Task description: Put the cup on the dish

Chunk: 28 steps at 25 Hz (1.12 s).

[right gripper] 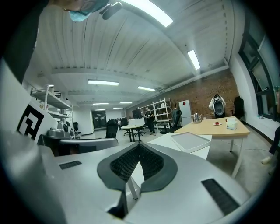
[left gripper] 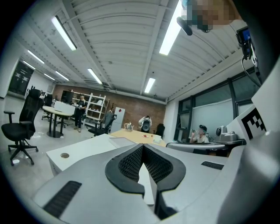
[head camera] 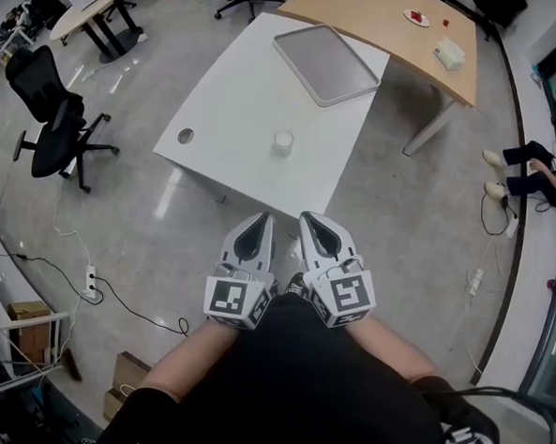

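A small white cup (head camera: 283,143) stands near the front edge of the white table (head camera: 242,96). The dish, a grey rectangular tray (head camera: 326,63), lies at the table's far right corner, and it also shows in the right gripper view as the tray (right gripper: 190,141). Both grippers are held close to my body, well short of the table. My left gripper (head camera: 259,223) is shut with nothing in it, its tips meeting (left gripper: 142,146). Just beside it, my right gripper (head camera: 314,220) is likewise shut and empty (right gripper: 139,145). The cup is hidden in both gripper views.
A wooden table (head camera: 407,21) with a small plate and a white box stands behind the white one. A black office chair (head camera: 51,118) is at the left. Cables and a power strip (head camera: 91,279) lie on the floor. A seated person's legs (head camera: 523,164) show at the right.
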Available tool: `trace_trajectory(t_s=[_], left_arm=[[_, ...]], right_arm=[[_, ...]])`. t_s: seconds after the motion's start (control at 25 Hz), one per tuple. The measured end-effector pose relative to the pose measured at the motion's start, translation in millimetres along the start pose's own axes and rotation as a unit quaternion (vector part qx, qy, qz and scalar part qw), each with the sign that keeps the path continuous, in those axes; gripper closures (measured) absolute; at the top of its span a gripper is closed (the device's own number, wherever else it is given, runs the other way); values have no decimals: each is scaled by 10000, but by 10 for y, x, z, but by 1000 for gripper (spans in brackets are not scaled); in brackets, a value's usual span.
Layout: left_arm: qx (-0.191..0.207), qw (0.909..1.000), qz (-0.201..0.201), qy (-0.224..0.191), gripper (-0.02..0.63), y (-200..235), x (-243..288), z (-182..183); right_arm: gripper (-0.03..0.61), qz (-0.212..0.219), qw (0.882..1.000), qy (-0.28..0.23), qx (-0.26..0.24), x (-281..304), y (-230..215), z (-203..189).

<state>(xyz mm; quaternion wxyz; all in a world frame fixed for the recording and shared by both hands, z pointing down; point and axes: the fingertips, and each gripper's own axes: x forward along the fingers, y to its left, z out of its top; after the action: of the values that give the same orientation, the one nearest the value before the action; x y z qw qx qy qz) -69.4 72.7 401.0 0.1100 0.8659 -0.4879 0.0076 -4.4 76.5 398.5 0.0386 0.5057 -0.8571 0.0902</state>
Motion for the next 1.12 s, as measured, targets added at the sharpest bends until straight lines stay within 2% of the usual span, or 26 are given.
trace_trajectory(t_s=[0.24, 0.48, 0.76, 0.96, 1.12], left_arm=[[0, 9999, -28, 128, 606, 282, 417, -62], [-82, 9993, -180, 310, 606, 595, 983, -78], [82, 9978, -370, 537, 606, 1142, 1613, -94], [179, 9957, -486, 762, 606, 1444, 1934, -252], [146, 9944, -400, 969, 606, 1605, 2127, -386]], right_arm=[[566, -22, 10000, 47, 76, 415, -197, -42], [566, -53, 9994, 320, 117, 911, -462, -97], [566, -214, 9981, 571, 3, 1671, -699, -122], [565, -441, 9955, 839, 33, 2049, -935, -334], [563, -481, 9900, 1324, 21, 2233, -1124, -598]])
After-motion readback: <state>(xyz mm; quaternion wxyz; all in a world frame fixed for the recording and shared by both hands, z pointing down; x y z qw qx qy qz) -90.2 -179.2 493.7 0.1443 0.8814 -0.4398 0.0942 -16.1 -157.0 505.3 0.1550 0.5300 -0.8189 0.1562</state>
